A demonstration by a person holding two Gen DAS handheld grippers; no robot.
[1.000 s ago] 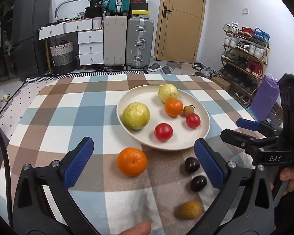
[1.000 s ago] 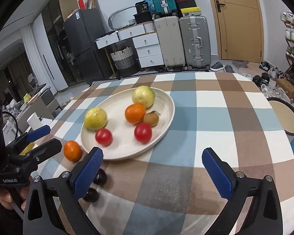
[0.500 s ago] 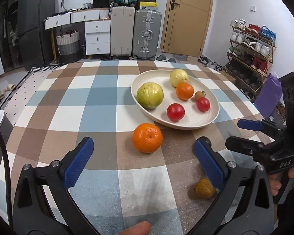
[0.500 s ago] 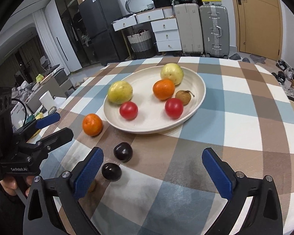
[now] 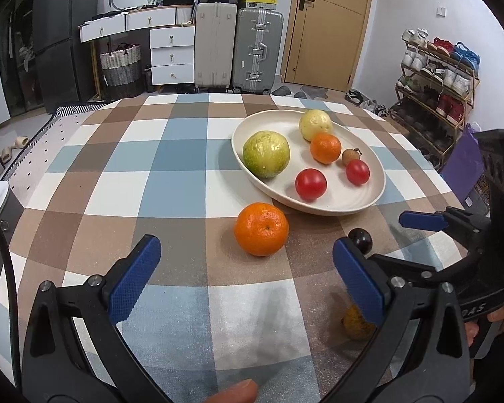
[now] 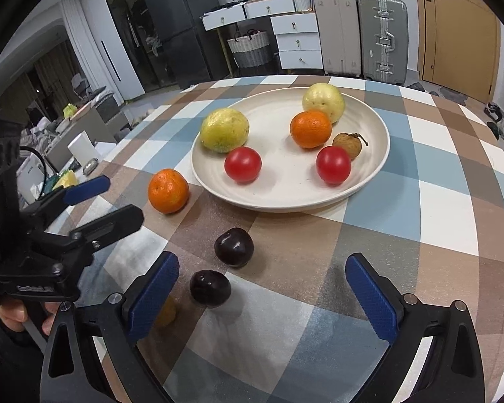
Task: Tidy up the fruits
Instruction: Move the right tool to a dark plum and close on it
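Note:
A cream plate (image 5: 369,198) (image 6: 376,164) on the checked tablecloth holds two yellow-green fruits, an orange, two red tomatoes and a small brown longan. A loose orange (image 5: 261,229) (image 6: 168,190) lies just in front of the plate. Two dark plums (image 6: 234,247) (image 6: 210,288) lie nearer; one plum (image 5: 360,240) shows in the left wrist view. A small yellow-brown fruit (image 5: 358,324) is partly hidden behind a finger. My left gripper (image 5: 245,278) is open and empty, the orange just ahead of it. My right gripper (image 6: 262,297) is open and empty above the plums.
The table's edges fall away left and right. Behind it stand suitcases (image 5: 257,50), white drawers (image 5: 171,53), a wicker basket (image 5: 121,63), a door and a shoe rack (image 5: 436,77). A low table with clutter (image 6: 60,147) sits left of the table.
Both grippers have moved lower and closer to the loose fruit. The orange now sits between the left fingers' line of sight, and the plums sit closer under the right gripper.

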